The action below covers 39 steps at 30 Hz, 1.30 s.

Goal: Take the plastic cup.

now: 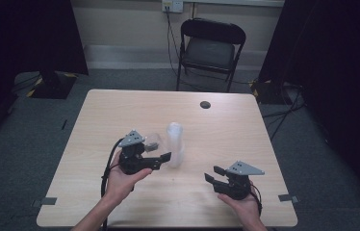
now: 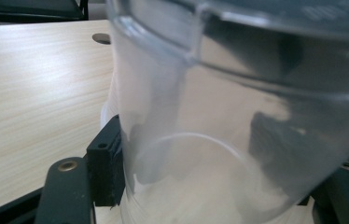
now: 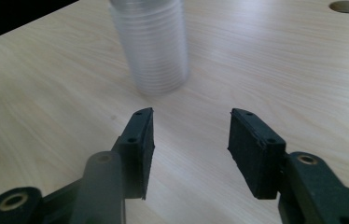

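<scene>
A tall stack of clear plastic cups (image 1: 174, 144) (image 3: 151, 46) stands near the middle of the wooden table (image 1: 120, 110). Just left of the stack, my left gripper (image 1: 158, 153) (image 2: 191, 163) is shut on a single clear cup (image 1: 153, 141) (image 2: 210, 116). One pad (image 2: 107, 163) presses the cup's side. The other pad shows darkly through the plastic. Toward the front right of the table, my right gripper (image 1: 214, 173) (image 3: 191, 135) stands open over bare wood, pointing at the stack. Nothing is between its fingers (image 3: 140, 144).
A round cable hole (image 1: 205, 104) (image 3: 348, 6) (image 2: 100, 37) sits near the table's far edge. A black folding chair (image 1: 210, 50) stands beyond the table. Dark curtains hang at both sides. Bare wood lies between the right gripper and the stack.
</scene>
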Tool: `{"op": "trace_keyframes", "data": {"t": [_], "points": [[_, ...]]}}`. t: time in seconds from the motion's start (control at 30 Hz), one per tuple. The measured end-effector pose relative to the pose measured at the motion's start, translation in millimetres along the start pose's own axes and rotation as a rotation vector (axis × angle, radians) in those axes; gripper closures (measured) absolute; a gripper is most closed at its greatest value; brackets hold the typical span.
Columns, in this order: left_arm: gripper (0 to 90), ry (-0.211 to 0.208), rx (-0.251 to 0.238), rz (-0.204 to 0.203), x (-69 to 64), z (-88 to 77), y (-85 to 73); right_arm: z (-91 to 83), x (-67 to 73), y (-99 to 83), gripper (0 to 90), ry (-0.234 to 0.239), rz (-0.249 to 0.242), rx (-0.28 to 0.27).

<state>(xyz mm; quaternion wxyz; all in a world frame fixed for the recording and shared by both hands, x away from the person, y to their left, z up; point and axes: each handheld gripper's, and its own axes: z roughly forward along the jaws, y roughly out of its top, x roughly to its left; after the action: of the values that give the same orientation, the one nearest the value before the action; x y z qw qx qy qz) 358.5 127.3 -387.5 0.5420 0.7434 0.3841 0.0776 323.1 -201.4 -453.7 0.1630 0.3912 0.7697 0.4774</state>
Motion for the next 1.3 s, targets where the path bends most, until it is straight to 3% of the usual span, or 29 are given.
{"op": "trace_keyframes", "data": {"t": [0.13,0.17,0.23,0.47,0.53,0.7,0.83,0.9,1.07,1.3], "points": [[32.7,-0.028,-0.015,-0.029,-1.5,-1.2,-0.3,1.5,7.1,3.3,51.1,0.027,-0.028,-0.015],[32.7,-0.06,-0.019,-0.06,-2.4,-1.6,-0.7,2.7,12.2,6.6,50.9,0.047,-0.052,-0.023],[32.7,-0.086,-0.021,-0.085,-2.2,-2.2,-1.0,4.0,17.6,11.4,50.9,0.065,-0.077,-0.034],[33.4,-0.096,-0.009,-0.131,-0.6,-0.5,-4.2,16.0,36.7,28.4,54.1,0.111,-0.16,-0.093],[33.4,-0.125,-0.001,-0.176,1.7,1.4,-6.5,22.5,40.4,30.4,55.3,0.12,-0.163,-0.081],[33.7,-0.164,0.007,-0.229,3.6,1.2,-7.2,30.6,47.5,33.5,60.5,0.14,-0.2,-0.09],[34.2,-0.175,0.004,-0.261,5.6,0.8,-8.0,31.4,51.7,37.9,62.1,0.147,-0.21,-0.135],[34.3,-0.188,0.004,-0.282,7.1,1.7,-9.5,31.8,54.2,38.0,61.8,0.134,-0.237,-0.153],[35.0,-0.224,0.017,-0.319,6.3,4.6,-11.4,32.5,57.5,36.2,62.7,0.147,-0.254,-0.178],[35.0,-0.239,0.024,-0.327,4.7,6.9,-12.2,30.1,60.5,39.5,64.5,0.148,-0.275,-0.248]]}}
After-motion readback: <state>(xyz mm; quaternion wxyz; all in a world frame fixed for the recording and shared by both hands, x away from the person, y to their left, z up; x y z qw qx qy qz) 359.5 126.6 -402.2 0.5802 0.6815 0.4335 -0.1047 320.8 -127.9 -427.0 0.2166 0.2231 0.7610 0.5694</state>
